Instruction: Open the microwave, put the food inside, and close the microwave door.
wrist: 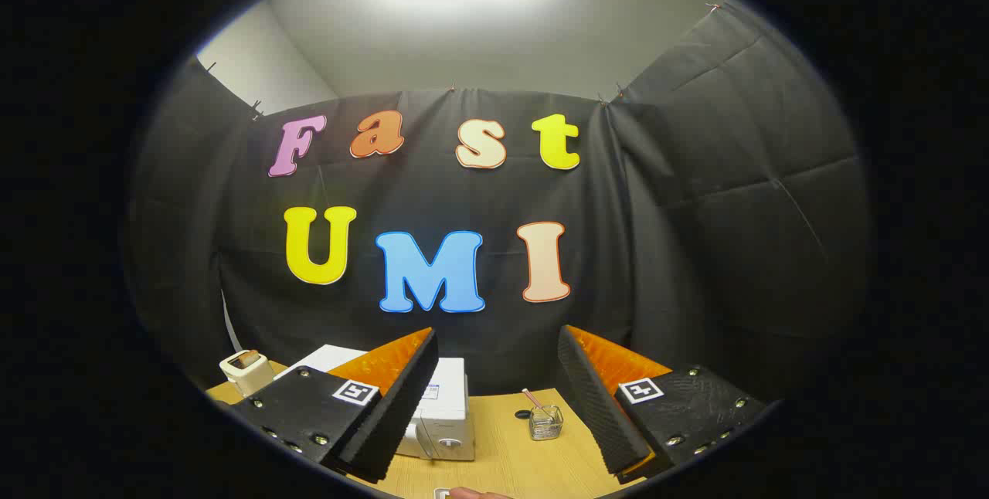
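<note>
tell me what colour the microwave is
White. The microwave sits on the wooden table, partly behind one finger of the open gripper, in the gripper view.

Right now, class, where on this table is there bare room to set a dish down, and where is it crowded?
Bare wood lies between the open gripper fingers, bordered by the microwave and the small glass jar. It is crowded behind the microwave, where the toaster stands at the table corner.
</note>
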Demonstrator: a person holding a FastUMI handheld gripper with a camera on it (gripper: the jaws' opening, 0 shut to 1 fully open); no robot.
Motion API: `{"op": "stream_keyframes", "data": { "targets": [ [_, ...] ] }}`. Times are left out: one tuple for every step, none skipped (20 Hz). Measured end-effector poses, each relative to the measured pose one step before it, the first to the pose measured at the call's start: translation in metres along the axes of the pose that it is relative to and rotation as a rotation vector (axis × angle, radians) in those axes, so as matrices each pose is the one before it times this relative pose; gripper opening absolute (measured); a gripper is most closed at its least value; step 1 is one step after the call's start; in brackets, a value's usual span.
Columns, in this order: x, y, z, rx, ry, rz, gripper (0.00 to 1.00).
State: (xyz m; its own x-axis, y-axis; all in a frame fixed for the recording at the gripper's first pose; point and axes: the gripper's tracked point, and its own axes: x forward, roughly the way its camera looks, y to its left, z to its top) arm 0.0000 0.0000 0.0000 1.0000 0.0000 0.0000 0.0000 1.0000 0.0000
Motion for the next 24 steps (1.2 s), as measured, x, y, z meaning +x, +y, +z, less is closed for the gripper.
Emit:
{"op": "stream_keyframes", "data": {
  "targets": [
    [-0.00013, -0.00089, -0.00197, -0.00304, 0.00041, -0.00039, 0.98],
    [0.00039, 0.00138, -0.00013, -0.00215, 0.00044, 0.00167, 0.97],
    [0.00023, 0.00096, -0.00258, -0.00253, 0.00297, 0.00162, 0.97],
    [-0.00033, 0.00128, -0.00162, -0.00152, 0.00307, 0.00308, 0.98],
    [0.00044, 0.00134, -0.00191, -0.00021, 0.00298, 0.00310, 0.98],
    [0.00053, 0.00099, -0.00064, 0.00032, 0.00405, 0.00306, 0.98],
    [0.00000, 0.00022, -0.00207, 0.00133, 0.00464, 0.00118, 0.97],
    [-0.00101, 0.00013, -0.00032, 0.00089, 0.00416, 0.00028, 0.97],
    [-0.00099, -0.00049, 0.00000, 0.00235, -0.00250, -0.00128, 0.97],
    [-0.00055, -0.00049, 0.00159, 0.00122, -0.00262, -0.00224, 0.97],
    [-0.00041, -0.00072, -0.00069, 0.00113, -0.00104, -0.00289, 0.97],
    [-0.00067, -0.00098, -0.00070, 0.00062, 0.00335, -0.00362, 0.97],
    [-0.00132, -0.00079, -0.00144, 0.00174, 0.00183, 0.00043, 0.97],
    [-0.00132, -0.00045, 0.00006, -0.00047, 0.00110, -0.00041, 0.97],
    [-0.00030, -0.00170, -0.00155, -0.00335, 0.00193, -0.00217, 0.97],
    [-0.00045, -0.00094, -0.00107, -0.00271, 0.00345, -0.00218, 0.97],
    [-0.00079, -0.00051, -0.00225, 0.00005, 0.00427, -0.00125, 0.98],
    [0.00030, -0.00014, -0.00203, 0.00260, 0.00581, -0.00023, 0.98],
    [-0.00008, -0.00061, -0.00314, 0.00322, 0.00849, -0.00040, 0.98],
    [0.00078, -0.00070, -0.00342, 0.00437, 0.00960, -0.00076, 0.98],
    [-0.00035, -0.00074, -0.00506, 0.00446, 0.01142, 0.00087, 0.98],
    [0.00119, -0.00030, -0.00467, 0.00326, 0.01494, 0.00072, 0.97],
    [0.00160, -0.00056, -0.00707, 0.00178, 0.01836, 0.00136, 0.97],
    [0.00083, -0.00111, -0.00739, 0.00353, 0.02119, 0.00147, 0.97]
  ]
}}
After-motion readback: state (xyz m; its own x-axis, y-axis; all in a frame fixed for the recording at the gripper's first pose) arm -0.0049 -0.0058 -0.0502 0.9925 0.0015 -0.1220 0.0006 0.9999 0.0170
